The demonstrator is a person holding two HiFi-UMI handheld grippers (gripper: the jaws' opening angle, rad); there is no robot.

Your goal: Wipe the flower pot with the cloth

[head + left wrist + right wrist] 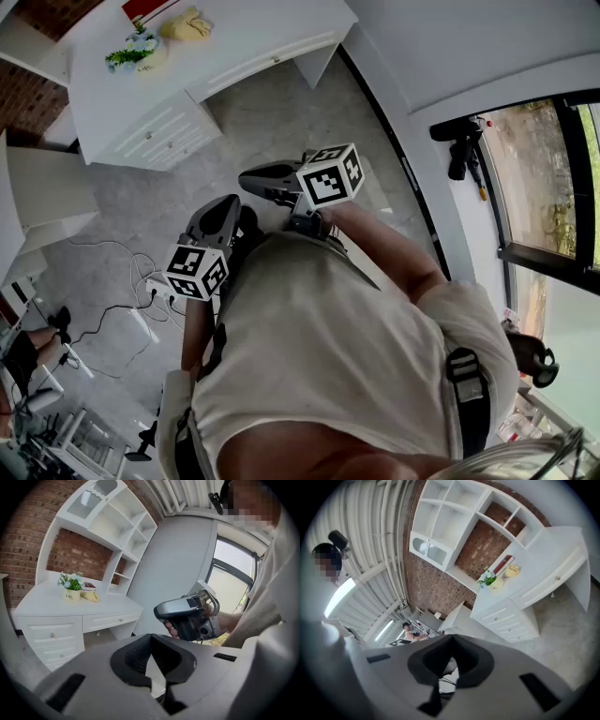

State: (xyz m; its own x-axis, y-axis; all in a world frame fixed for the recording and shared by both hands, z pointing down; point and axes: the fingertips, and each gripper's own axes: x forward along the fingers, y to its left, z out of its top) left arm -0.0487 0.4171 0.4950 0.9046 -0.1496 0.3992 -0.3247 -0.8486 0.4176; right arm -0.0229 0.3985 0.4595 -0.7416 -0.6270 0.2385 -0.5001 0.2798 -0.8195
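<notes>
Grey floor (281, 112) fills the middle of the head view. A white desk (244, 28) with drawers occupies the upper left of that view. In the left gripper view a white shelf unit (117, 531) rises behind the desk against a brick wall (28, 541). The person (328, 356), in a pale shirt, fills the lower centre of the head view, well apart from the desk.

The left gripper (230, 200) sits at centre left of the head view. The right gripper (246, 175) is just above and to the right of it. Both are in front of the torso and point toward the desk. Each gripper view shows its dark jaws closed tip to tip, with nothing between them.

The pot (71, 595) stands upright on the desk top, at the left of the left gripper view. It is small, round and cream-coloured, with dark lettering on its side, and carries green leaves and small pale flowers. The cloth (90, 596), yellow and crumpled, lies on the desk just beside the pot, to its right in this view. A red book (88, 586) is just behind them. Both grippers are well apart from pot and cloth.
</notes>
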